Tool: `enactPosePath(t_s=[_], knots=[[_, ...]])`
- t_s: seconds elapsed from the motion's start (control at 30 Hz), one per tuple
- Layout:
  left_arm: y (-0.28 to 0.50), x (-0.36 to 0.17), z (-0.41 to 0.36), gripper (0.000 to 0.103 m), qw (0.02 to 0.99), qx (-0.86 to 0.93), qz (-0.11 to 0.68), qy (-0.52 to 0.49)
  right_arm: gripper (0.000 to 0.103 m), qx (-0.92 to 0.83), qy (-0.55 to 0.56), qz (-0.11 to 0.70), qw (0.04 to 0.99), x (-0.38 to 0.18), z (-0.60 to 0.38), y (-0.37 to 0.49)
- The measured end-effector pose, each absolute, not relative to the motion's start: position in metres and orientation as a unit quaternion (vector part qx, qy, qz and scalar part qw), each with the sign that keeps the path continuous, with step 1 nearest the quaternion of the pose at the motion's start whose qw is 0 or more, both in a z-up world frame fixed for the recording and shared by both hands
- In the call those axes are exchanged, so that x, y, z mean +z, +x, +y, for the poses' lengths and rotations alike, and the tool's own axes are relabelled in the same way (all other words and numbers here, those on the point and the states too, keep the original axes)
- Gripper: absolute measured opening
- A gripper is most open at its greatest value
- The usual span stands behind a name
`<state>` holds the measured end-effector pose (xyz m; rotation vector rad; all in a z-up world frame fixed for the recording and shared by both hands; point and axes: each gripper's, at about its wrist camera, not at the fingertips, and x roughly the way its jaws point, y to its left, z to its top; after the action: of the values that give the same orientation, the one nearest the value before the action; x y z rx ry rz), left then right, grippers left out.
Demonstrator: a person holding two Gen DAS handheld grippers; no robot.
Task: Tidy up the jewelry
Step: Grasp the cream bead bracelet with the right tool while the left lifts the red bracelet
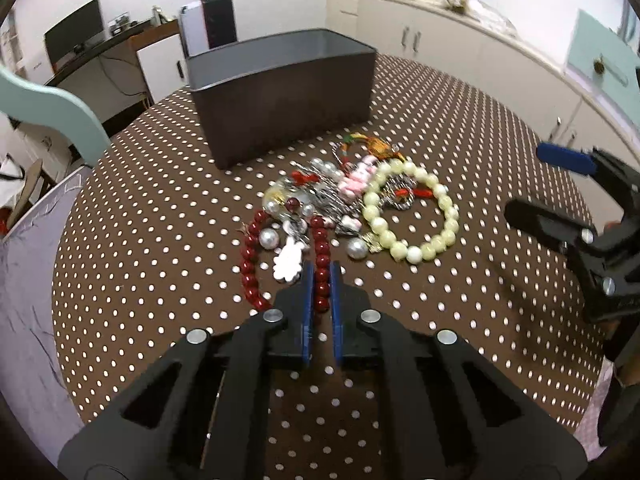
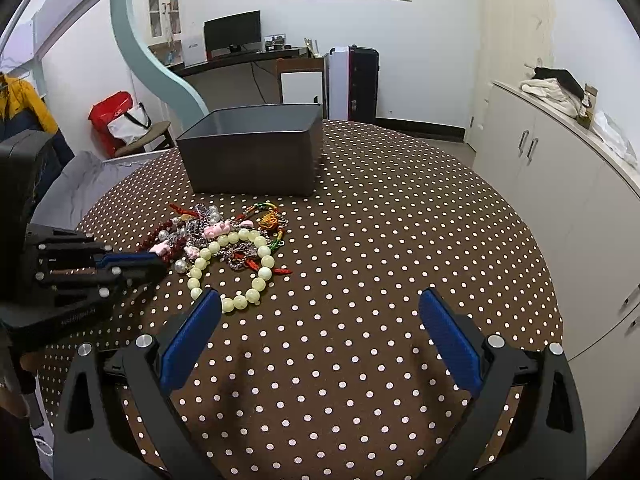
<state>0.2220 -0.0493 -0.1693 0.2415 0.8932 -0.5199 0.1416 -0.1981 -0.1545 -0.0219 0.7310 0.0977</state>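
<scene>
a round table in a brown dotted cloth fills both views. on it, well beyond both grippers, stands a grey bin, open at the top. between the bin and the left gripper lies a tangled jewelry pile. a pale bead bracelet forms its right side, nearest the right gripper, whose left finger tip is just beside those beads in the right wrist view. that gripper's jaws stand wide apart over bare cloth, holding nothing. the red bead bracelet runs from the pile toward the left gripper, whose jaws are closed on its near beads.
</scene>
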Motion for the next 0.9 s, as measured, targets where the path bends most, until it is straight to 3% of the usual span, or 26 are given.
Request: enactPosePath(t_s=[0.23, 0.5, 0.67, 0.73, 0.9], knots=[[0.223, -0.134, -0.011, 0.008, 0.893, -0.25, 0.374, 0.013, 0.092, 0.075, -0.024, 0.364, 0.928, -0.154, -0.19, 0.149], [0.2, -0.093, 0.006, 0.008, 0.907, -0.28, 0.314, -0.026, 0.046, 0.105, -0.048, 0.405, 0.907, -0.166, -0.169, 0.179], [0.191, -0.087, 0.0, 0.008, 0.905, -0.29, 0.309, -0.022, 0.03, 0.12, -0.065, 0.43, 0.892, -0.178, -0.16, 0.193], [0.192, -0.082, -0.002, 0.008, 0.905, -0.293, 0.308, -0.02, 0.007, 0.127, -0.075, 0.431, 0.89, -0.176, -0.159, 0.192], [0.188, -0.072, -0.007, 0.008, 0.903, -0.309, 0.297, -0.014, 0.008, 0.142, -0.073, 0.415, 0.896, -0.157, -0.165, 0.179]])
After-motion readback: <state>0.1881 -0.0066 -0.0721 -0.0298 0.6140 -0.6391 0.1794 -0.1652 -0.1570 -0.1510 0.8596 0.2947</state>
